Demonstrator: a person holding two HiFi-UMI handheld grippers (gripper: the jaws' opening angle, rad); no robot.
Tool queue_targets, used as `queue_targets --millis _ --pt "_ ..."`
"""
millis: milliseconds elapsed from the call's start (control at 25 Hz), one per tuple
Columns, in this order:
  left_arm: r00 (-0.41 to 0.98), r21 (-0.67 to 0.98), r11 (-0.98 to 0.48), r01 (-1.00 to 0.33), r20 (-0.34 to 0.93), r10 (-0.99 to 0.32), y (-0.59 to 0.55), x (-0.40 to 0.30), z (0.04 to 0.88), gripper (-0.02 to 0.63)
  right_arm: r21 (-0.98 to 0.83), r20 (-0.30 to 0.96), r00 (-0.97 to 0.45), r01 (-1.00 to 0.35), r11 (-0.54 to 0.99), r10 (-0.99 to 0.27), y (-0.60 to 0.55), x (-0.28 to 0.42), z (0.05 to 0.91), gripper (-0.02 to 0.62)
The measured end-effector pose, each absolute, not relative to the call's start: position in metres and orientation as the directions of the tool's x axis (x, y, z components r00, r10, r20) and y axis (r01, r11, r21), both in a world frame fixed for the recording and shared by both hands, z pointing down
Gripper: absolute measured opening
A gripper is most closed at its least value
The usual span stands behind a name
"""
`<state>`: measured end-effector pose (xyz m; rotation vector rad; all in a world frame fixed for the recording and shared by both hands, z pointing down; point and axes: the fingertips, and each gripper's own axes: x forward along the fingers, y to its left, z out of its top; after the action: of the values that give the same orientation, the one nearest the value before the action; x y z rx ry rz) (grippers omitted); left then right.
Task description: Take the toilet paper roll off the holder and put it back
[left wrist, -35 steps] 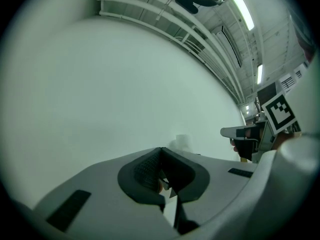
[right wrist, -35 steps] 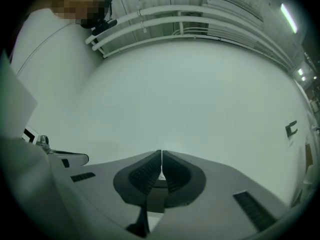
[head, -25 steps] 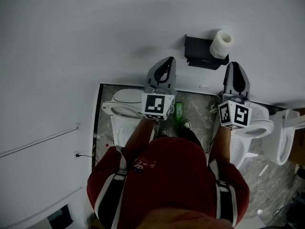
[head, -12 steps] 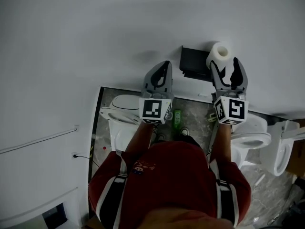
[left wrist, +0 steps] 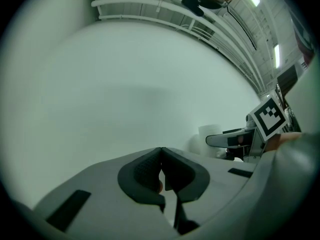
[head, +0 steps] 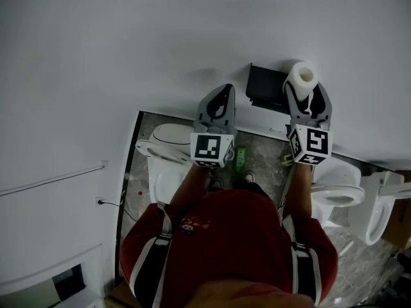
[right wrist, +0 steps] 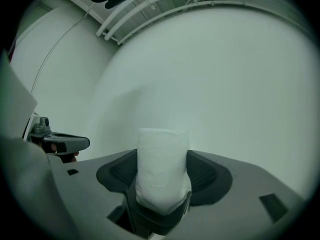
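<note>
Two grippers are showing in head view: right gripper point(head: 307, 92) is straddling the roll point(head: 302, 76), which is sitting on the holder point(head: 265, 87) at the wall; left gripper point(head: 220, 101) is hovering beside it. Left gripper view: its jaws are resting together, empty. Right gripper view: jaws have just been closing, pads point(right wrist: 206, 176) touching the roll's sides, contact that head view isn't showing. Likely grasping for removal; next is probably firming the grip and sliding the roll off.
</note>
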<state>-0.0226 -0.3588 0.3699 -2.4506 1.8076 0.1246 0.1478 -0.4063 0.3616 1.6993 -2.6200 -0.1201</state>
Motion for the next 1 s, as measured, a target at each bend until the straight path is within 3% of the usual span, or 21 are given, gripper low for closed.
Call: queue_targets --millis 440,1000 --pt "0.289 -0.027 -0.288 -0.957 -0.121 -0.950 -0.351 -0.023 0.369 0.018 0.085 -0.049 -0.407 -0.912 0.402 -0.912 -0.401 0.147 0.359 0.296" --pt "0.326 -0.030 -0.325 -0.945 -0.153 -0.933 -0.338 -0.019 0.356 0.018 0.082 -0.176 -0.350 -0.937 0.341 -0.920 -0.371 0.165 0.315 0.293"
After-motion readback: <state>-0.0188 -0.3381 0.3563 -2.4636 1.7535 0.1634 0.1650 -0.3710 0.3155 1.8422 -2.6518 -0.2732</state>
